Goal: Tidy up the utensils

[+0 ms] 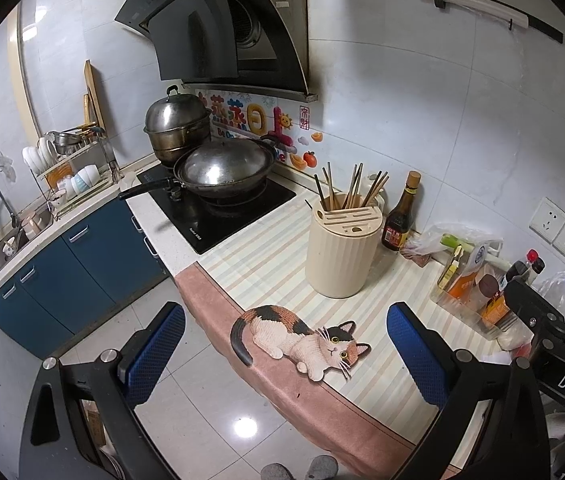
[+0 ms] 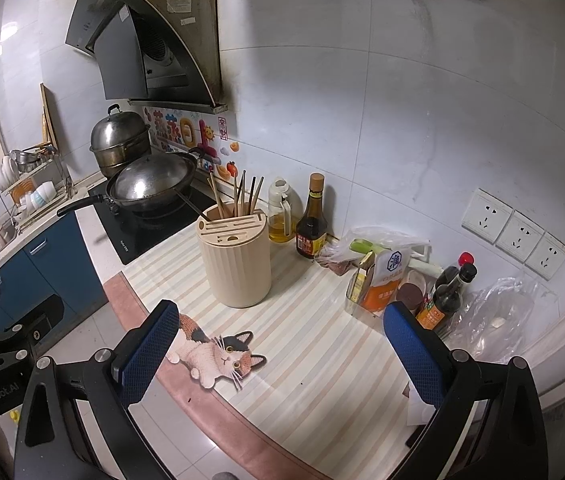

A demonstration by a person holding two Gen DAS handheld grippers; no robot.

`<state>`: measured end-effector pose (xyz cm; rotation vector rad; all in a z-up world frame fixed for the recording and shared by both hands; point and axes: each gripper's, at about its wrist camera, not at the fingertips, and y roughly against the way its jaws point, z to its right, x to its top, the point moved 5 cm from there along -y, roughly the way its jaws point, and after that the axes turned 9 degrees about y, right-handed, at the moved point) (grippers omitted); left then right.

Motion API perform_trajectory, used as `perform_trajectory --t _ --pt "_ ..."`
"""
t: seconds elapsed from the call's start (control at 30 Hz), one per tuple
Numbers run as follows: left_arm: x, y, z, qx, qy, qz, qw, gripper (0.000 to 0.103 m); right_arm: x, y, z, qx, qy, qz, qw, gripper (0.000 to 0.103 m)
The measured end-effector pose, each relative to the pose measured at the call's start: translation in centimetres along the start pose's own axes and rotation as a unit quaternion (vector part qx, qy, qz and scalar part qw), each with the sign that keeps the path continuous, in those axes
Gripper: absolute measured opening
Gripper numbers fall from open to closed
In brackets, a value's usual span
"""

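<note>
Both hand-held grippers, left point(image 1: 286, 354) and right point(image 2: 282, 354), gape wide, empty.

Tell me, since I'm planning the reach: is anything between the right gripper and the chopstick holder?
Nothing visible. The right gripper hangs open above the striped counter, and only bare mat and the cat decoration lie before the cream holder.
</note>
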<state>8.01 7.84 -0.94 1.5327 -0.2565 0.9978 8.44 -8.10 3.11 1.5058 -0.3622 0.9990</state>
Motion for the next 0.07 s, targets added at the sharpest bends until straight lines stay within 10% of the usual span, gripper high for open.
perform_trajectory --t 0.07 --pt "0.05 -0.03 0.15 0.000 0.000 0.001 1.0000 0.103 0.08 0.05 0.08 -0.001 0.000 0.001 1.000 0.103"
